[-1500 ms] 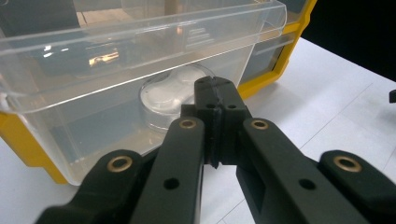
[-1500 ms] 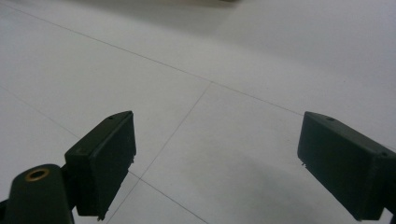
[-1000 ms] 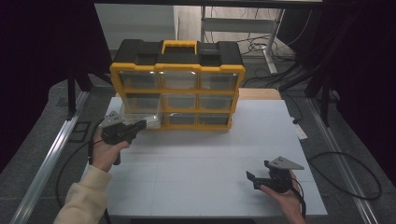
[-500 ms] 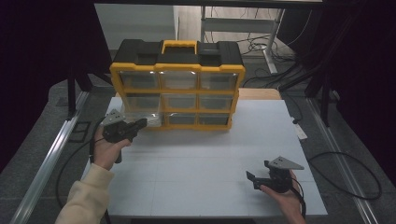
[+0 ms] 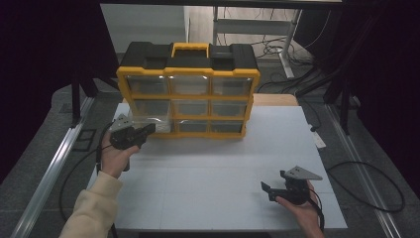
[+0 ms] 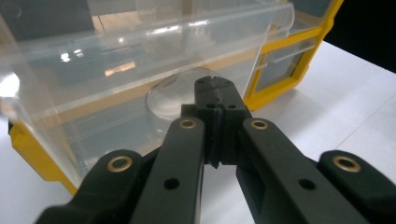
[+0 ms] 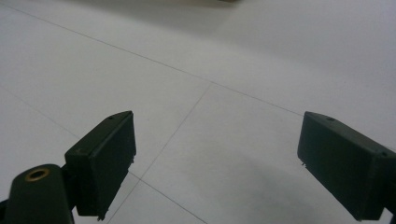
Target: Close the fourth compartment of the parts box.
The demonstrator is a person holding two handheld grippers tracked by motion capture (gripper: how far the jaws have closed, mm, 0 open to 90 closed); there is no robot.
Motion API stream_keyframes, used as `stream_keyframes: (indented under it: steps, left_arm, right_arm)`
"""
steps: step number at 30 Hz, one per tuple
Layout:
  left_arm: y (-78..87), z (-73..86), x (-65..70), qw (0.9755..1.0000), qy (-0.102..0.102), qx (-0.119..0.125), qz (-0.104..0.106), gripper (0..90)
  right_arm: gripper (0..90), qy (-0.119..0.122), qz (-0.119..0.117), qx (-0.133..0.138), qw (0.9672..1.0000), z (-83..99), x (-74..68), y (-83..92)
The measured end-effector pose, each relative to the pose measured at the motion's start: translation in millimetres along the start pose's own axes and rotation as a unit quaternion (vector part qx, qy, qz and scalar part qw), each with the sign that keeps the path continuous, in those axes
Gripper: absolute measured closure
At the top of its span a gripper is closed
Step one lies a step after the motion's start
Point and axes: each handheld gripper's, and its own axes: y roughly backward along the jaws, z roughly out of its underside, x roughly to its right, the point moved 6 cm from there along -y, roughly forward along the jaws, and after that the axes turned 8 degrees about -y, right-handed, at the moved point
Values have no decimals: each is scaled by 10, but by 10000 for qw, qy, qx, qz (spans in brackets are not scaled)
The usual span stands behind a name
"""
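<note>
My left gripper [image 5: 146,130] is at the bottom-left drawer [image 5: 148,122] of the yellow box [image 5: 188,94], which stands at the far side of the tabletop [image 5: 218,173], at about 12 o'clock from me. In the left gripper view the jaws are squeezed together right at the round pull [image 6: 170,100] on the clear drawer [image 6: 140,70] front. I cannot tell if they pinch the lip of the pull or just sit against it.

The drawer looks like it sticks out a little from the box. That is where things could go wrong. If my jaws have only a thin bit of the slippery plastic, they may slide off when I pull, and the drawer stays put. If I pull at a slant, the drawer could jam in its slot. If I pull too hard, the whole box might slide toward me, or the drawer could come right out and drop.

My right gripper [image 5: 275,191] rests low over the tabletop at about 5 o'clock, well apart from the box. Its jaws are wide apart with nothing between them, so it is not holding the box steady.
</note>
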Motion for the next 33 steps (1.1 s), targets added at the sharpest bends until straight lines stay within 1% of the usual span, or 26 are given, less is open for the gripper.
stream_keyframes:
  steps: [5,11,15,18,27,33]
  left_arm:
    - [-26,0,-8,10000,-12,-5,6,884]
    - [-58,-15,-59,10000,11,-23,-41,884]
    - [-79,-46,-64,10000,27,32,-30,884]
    - [-93,-60,-71,10000,7,38,-51,883]
    - [-150,-94,-116,9999,75,48,-119,883]
    - [-183,-117,-153,9998,86,9,-193,883]
  right_arm:
    - [121,-1,8,-6,10000,1,7,-1]
    - [121,-1,9,3,10000,0,8,5]
    - [121,-2,8,2,10000,0,9,7]
    - [121,-11,11,4,10000,0,12,8]
    - [121,-5,4,16,10000,0,6,9]
    - [121,4,-2,9,10000,0,3,8]
